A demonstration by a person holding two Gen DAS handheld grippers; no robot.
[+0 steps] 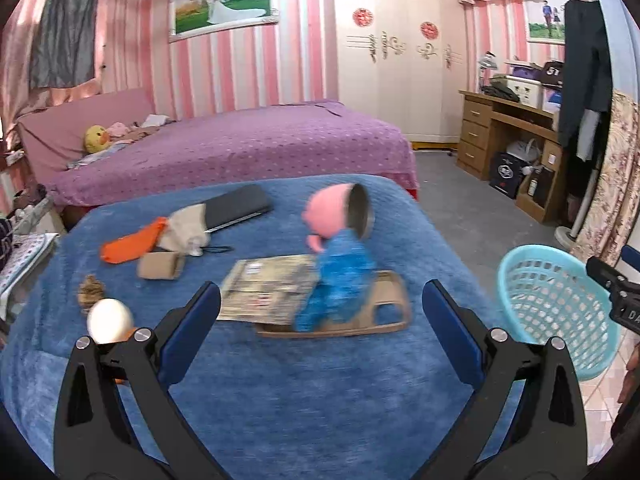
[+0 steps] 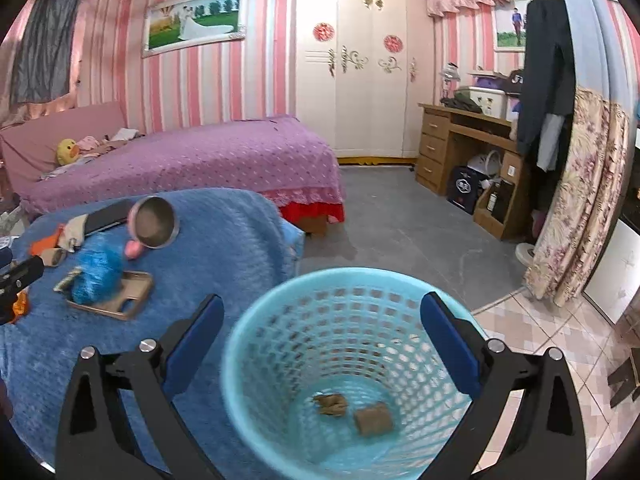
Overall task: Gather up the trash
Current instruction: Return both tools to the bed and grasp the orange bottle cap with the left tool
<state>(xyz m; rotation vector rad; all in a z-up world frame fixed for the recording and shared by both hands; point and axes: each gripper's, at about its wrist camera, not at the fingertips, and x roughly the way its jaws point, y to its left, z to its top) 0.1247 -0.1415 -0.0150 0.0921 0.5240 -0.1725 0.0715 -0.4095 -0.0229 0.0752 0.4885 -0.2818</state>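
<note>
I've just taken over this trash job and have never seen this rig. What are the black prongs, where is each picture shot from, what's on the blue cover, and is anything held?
The prongs are handheld two-finger grippers, each with its own camera. The left gripper is open and empty above the blue cover, which carries a cardboard roll, an orange cloth, an egg-like ball, a booklet and a pink mug. The right gripper is open and empty over the blue basket, which holds two brown scraps.
</note>
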